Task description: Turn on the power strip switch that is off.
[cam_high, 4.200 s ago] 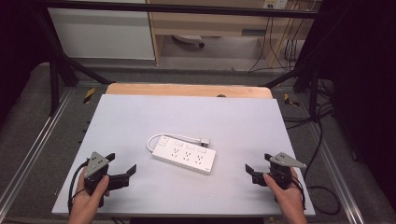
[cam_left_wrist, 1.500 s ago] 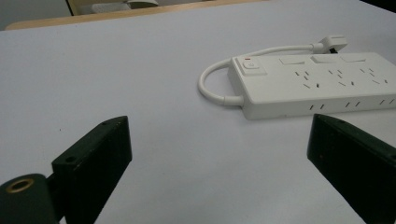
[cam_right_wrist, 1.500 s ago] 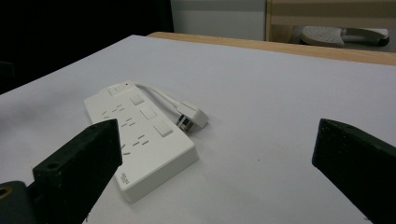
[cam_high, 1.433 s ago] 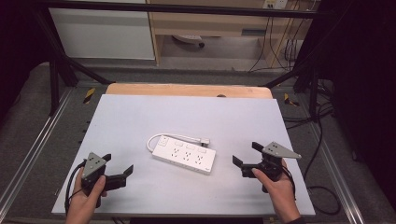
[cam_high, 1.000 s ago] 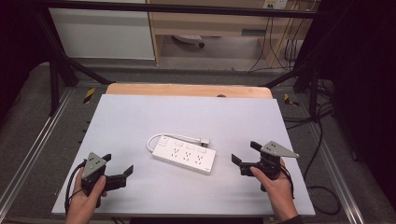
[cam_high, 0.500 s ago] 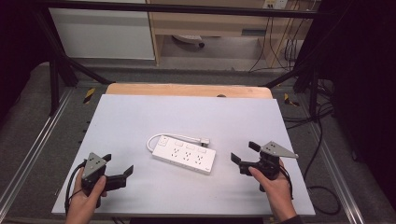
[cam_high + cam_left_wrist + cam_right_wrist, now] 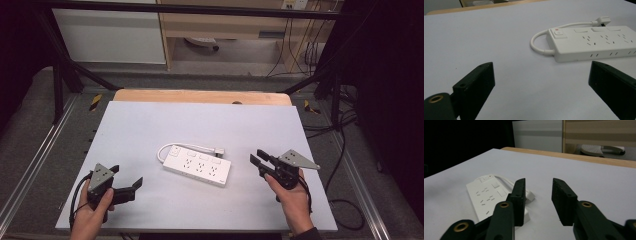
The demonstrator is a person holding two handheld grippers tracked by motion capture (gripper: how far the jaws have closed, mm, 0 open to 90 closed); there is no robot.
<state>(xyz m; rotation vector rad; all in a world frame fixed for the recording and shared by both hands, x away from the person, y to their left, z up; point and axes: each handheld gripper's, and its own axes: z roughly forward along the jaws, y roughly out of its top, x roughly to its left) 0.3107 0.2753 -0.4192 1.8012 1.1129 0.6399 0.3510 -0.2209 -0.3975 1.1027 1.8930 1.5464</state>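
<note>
A white power strip (image 7: 197,167) lies flat near the middle of the pale table (image 7: 200,125), with its sockets facing up and its long side running a little slanted from the left-back to the right-front. Its short white cable (image 7: 187,147) makes a loop out of the left end, runs along the far side of the strip and ends in a plug (image 7: 218,150) that rests on the table just behind the strip. In the left gripper view the strip (image 7: 594,42) shows a switch with a small red mark at the end where the cable comes out, and nothing is plugged into its sockets. The left gripper (image 7: 127,182) is held low over the front left part of the table, well apart from the strip; its jaws stand wide open and there is only bare table between them. The right gripper (image 7: 259,162) is held just to the right of the strip, near its right end and pointing toward it. Its jaws have just been closing and now stand with a narrow gap, still not together, and nothing is between them. In the right gripper view the strip (image 7: 489,195) lies beyond and to the left of the left jaw, and I cannot tell whether that jaw touches it.
</note>
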